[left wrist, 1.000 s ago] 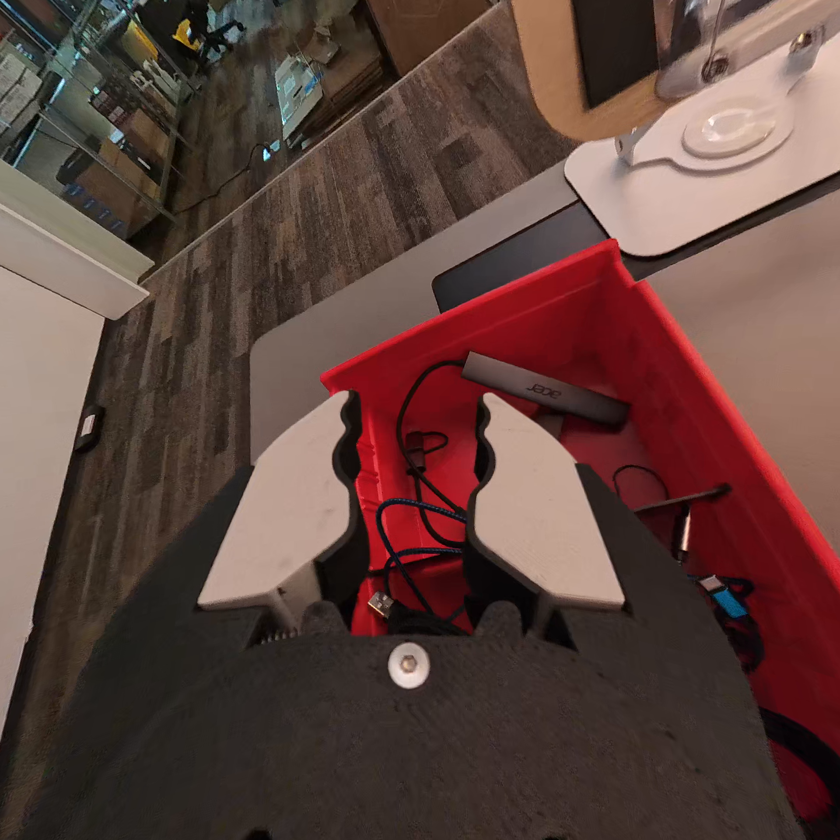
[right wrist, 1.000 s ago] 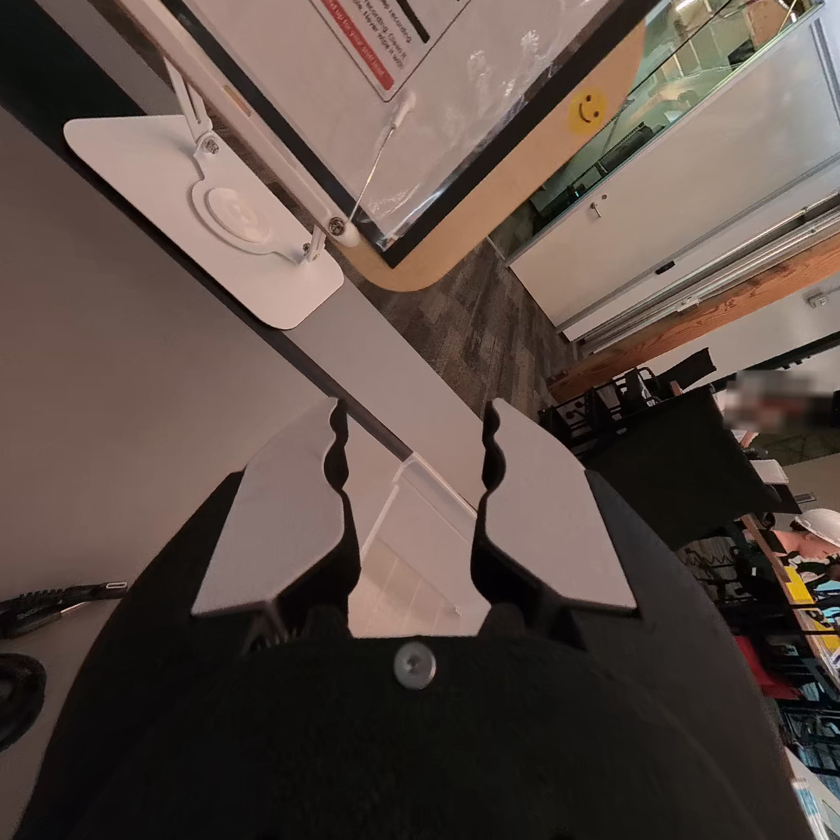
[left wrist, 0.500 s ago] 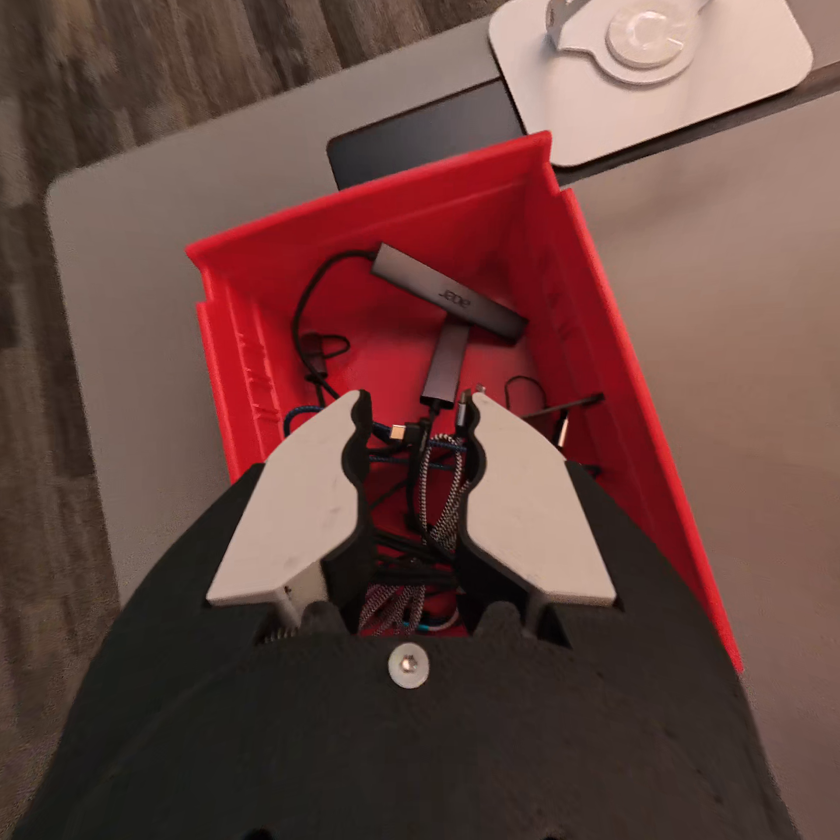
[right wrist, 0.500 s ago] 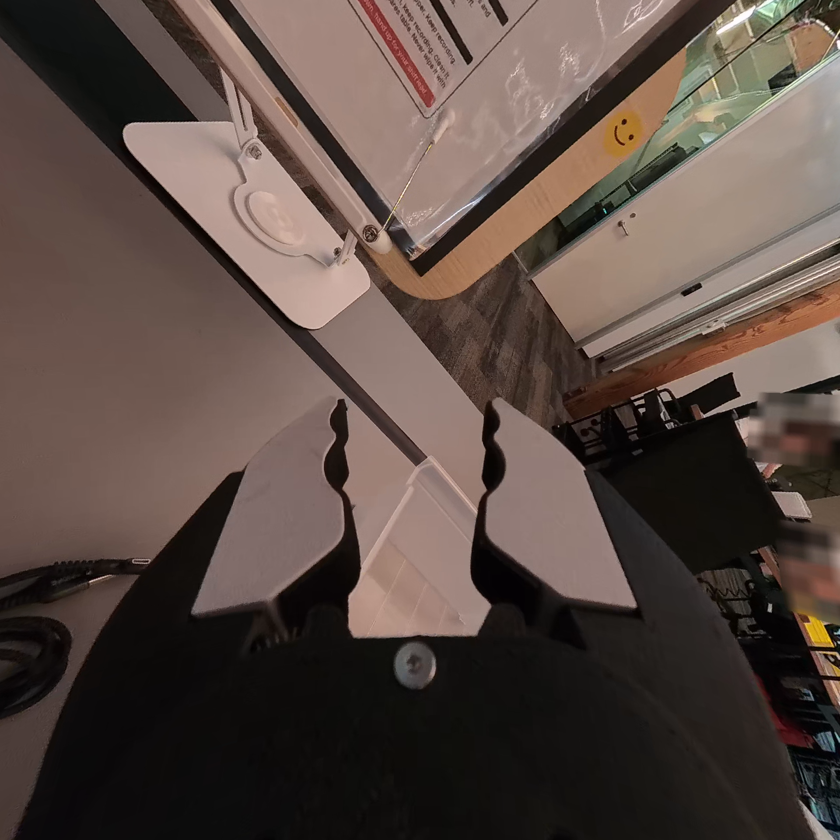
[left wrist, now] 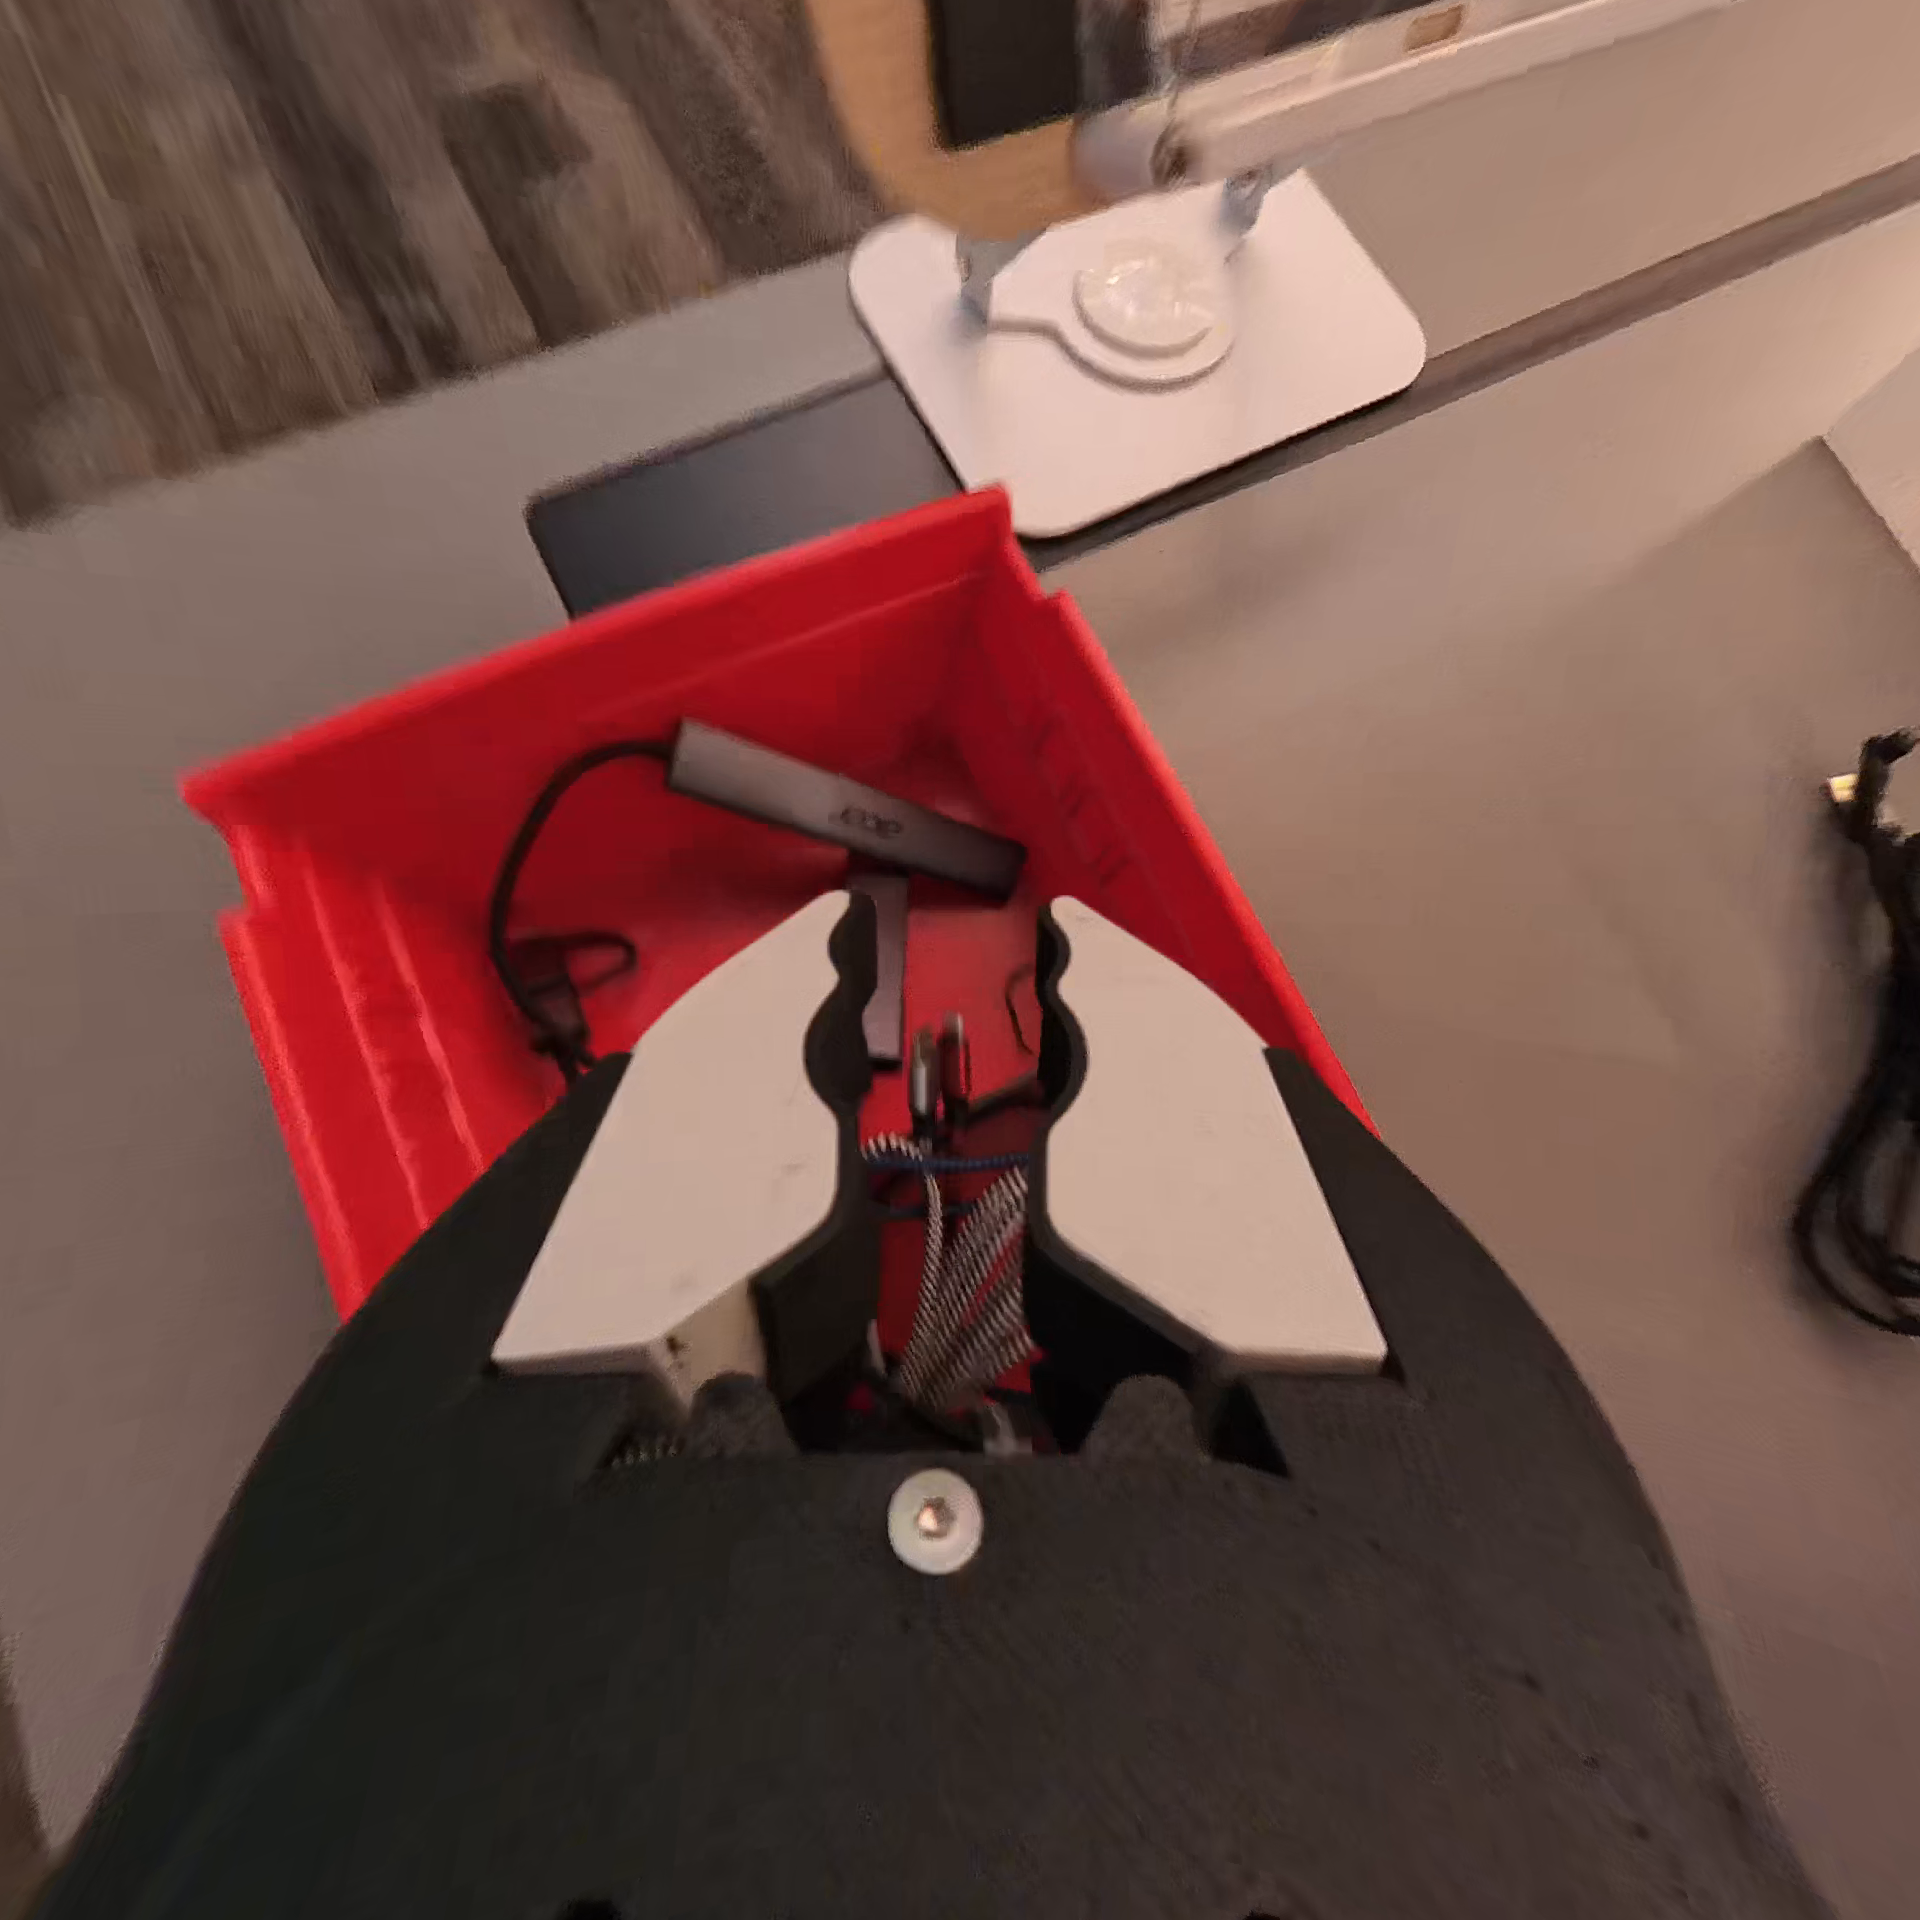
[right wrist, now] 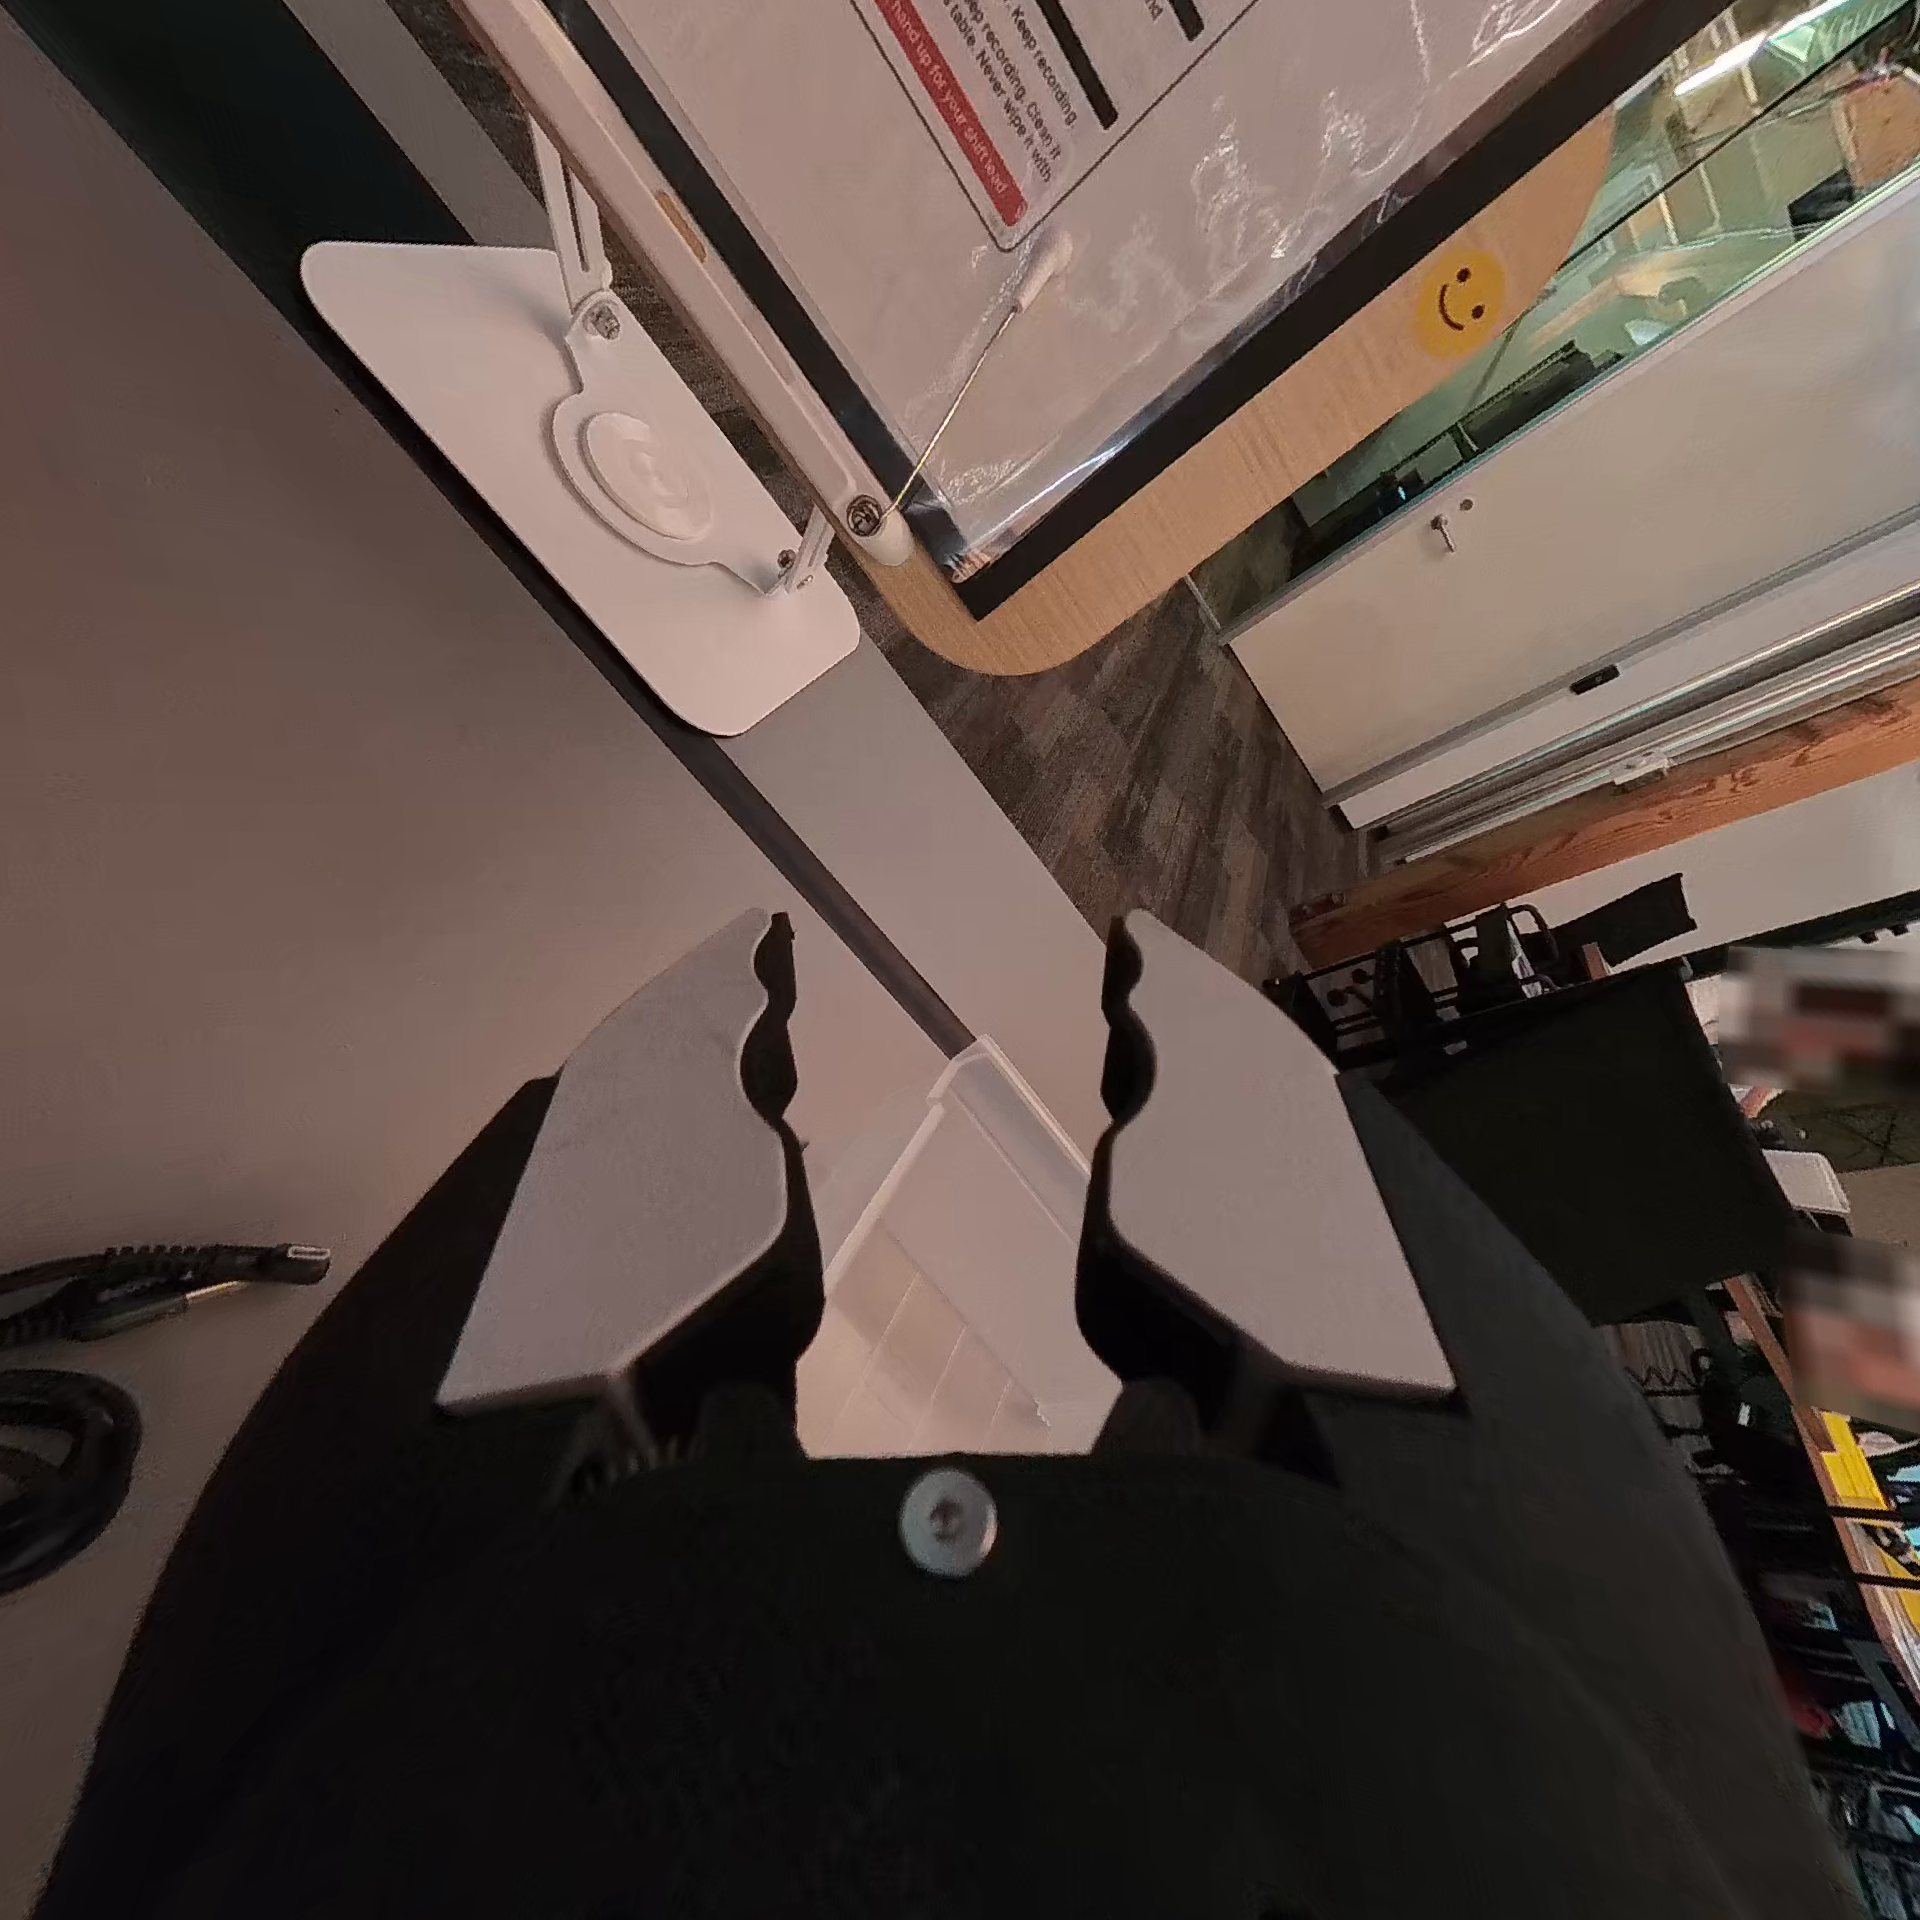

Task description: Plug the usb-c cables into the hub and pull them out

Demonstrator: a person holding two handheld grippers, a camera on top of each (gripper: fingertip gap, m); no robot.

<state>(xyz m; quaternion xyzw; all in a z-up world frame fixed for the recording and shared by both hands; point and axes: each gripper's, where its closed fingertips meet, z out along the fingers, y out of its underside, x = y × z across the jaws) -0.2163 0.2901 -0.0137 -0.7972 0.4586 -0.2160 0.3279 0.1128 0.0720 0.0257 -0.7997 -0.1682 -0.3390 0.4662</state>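
Note:
A red bin on the grey table holds a dark grey hub with its black lead, a second slim dark adapter and several braided cables with metal plugs. My left gripper is open and empty, above the bin and the cable plugs. My right gripper is open and empty above the table, away from the bin. A black cable with a plug lies on the table at the left of the right wrist view; a black cable bundle also shows in the left wrist view.
A white stand base sits at the table's far edge, also in the right wrist view, holding a framed sign. A black flat pad lies behind the bin. A white box lies under my right gripper. Some 40 centimetres of space lies between my two pairs of fingers.
My left gripper has swung over the bin and moved toward the cable plugs and hub; the view is blurred with motion. My right gripper has drifted slightly, still open.

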